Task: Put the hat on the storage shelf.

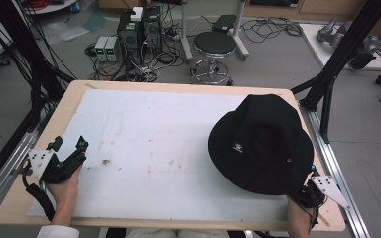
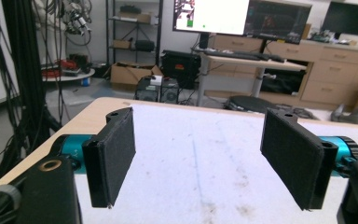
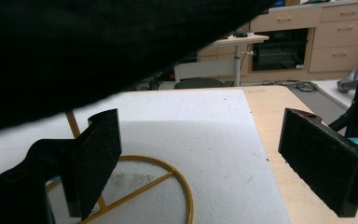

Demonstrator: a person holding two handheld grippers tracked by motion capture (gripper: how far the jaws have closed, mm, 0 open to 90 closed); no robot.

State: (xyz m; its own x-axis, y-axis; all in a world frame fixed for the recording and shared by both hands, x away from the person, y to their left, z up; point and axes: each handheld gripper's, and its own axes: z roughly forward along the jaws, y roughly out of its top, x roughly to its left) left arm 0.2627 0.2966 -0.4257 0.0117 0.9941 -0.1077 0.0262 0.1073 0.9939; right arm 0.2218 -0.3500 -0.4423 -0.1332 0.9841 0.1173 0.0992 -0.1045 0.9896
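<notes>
High view — hat (image 1: 261, 144): black bucket hat at right side of white mat (image 1: 149, 144), propped up, brim overhanging near right corner of table (image 1: 74, 99).
High view — right gripper (image 1: 311, 191): just beside near brim edge, low at table's near right corner; gap between jaws not readable here.
High view — left gripper (image 1: 69, 147): at left edge of mat, well apart from hat, jaws spread, nothing between.

Left gripper view — left gripper (image 2: 198, 158): jaws wide apart, empty; bare stained mat (image 2: 200, 177) ahead.

Right gripper view — right gripper (image 3: 200, 158): jaws wide apart, holding nothing.
Right gripper view — hat (image 3: 98, 51): brim above and ahead of jaws, not between pads.
Right gripper view — stand (image 3: 168, 179): yellow wire ring with spokes and upright rod (image 3: 72, 123), lying on mat beneath hat; apparently supports hat.

Step in hand (judged): right gripper at brim, jaws free of it, hat resting on stand; either approach or release, cannot tell which.
Next move (judged), if a grasp: raise right jaws to straddle near brim edge, close on fabric, lift straight up clear of rod; left gripper free to steady stand.
</notes>
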